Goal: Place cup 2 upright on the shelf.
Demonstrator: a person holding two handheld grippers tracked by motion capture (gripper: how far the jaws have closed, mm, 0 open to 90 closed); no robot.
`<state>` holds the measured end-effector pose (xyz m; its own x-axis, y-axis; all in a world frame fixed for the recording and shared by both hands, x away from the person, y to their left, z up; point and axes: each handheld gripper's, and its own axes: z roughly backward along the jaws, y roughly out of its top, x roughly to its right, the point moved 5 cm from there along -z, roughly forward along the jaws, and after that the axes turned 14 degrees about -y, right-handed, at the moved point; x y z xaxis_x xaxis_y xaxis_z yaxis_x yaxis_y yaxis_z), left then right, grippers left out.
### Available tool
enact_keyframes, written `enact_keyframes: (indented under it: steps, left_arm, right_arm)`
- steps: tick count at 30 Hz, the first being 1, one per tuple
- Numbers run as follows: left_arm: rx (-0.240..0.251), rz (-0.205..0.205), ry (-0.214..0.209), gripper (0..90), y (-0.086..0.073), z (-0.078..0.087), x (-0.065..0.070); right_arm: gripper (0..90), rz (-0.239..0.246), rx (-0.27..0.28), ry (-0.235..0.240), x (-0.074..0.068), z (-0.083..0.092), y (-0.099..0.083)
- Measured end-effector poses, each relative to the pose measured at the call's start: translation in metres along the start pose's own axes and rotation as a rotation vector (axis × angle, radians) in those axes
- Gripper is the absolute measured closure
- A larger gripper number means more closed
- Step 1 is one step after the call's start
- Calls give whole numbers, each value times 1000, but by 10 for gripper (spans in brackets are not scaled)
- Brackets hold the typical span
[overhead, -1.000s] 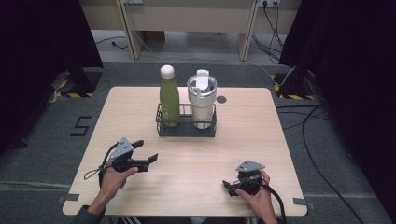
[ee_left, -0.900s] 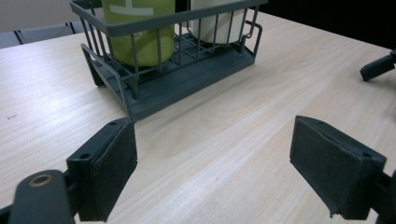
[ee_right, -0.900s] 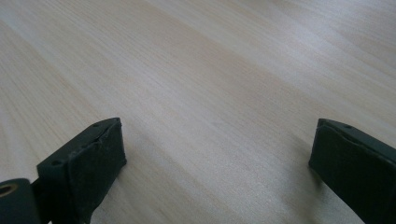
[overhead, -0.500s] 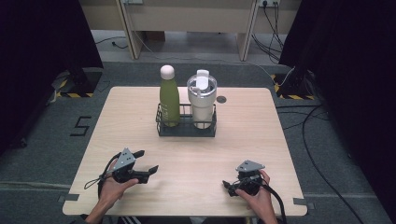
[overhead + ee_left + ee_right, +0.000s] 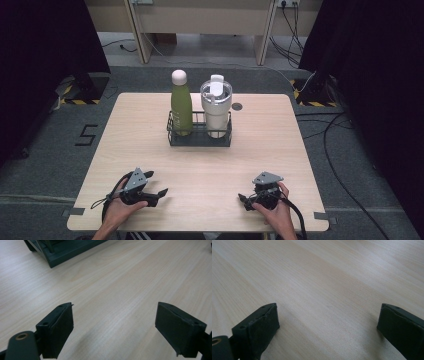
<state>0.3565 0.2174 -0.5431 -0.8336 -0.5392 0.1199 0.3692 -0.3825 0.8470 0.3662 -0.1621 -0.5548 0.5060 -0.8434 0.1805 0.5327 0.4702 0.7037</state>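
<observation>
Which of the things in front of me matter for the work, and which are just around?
In play: green bottle and white tumbler, both upright in the black rack; left gripper and right gripper, both open.

Just around: floor cables, table's round hole.

left tongs (image 5: pixel 152 196) lower, nearer the table's (image 5: pixel 210 165) near edge

A: We've got a pale wood-grain surface (image 5: pixel 150 130), black wire rack (image 5: pixel 199 140) w/ an olive-green bottle (image 5: pixel 181 107), cream cap.

B: Yep, and we see a white tumbler (image 5: pixel 216 112) w/ clear-ish lid. Left tongs (image 5: pixel 156 196) and right tongs (image 5: pixel 245 200) black w/ grey top plates. Floor (image 5: pixel 50 150) grey, white "5" mark, yellow-black stripes.
</observation>
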Motion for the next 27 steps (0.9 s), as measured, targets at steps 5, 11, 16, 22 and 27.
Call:
enact_keyframes:
  steps: [5,11,16,22,27]
  left_arm:
    - [-1,-5,10,149,-4,6,5]
    - [-3,10,17,149,-11,14,6]
    - [-34,30,21,149,-19,19,6]
    - [-66,29,26,149,-24,21,8]
    - [-90,48,32,149,-28,24,8]
  right_arm:
    - [40,2,0,0,0,0,0]
    - [41,3,0,0,0,0,0]
    - [41,3,1,2,0,0,0]
    - [41,3,1,2,0,0,0]
    - [41,5,1,2,0,0,0]
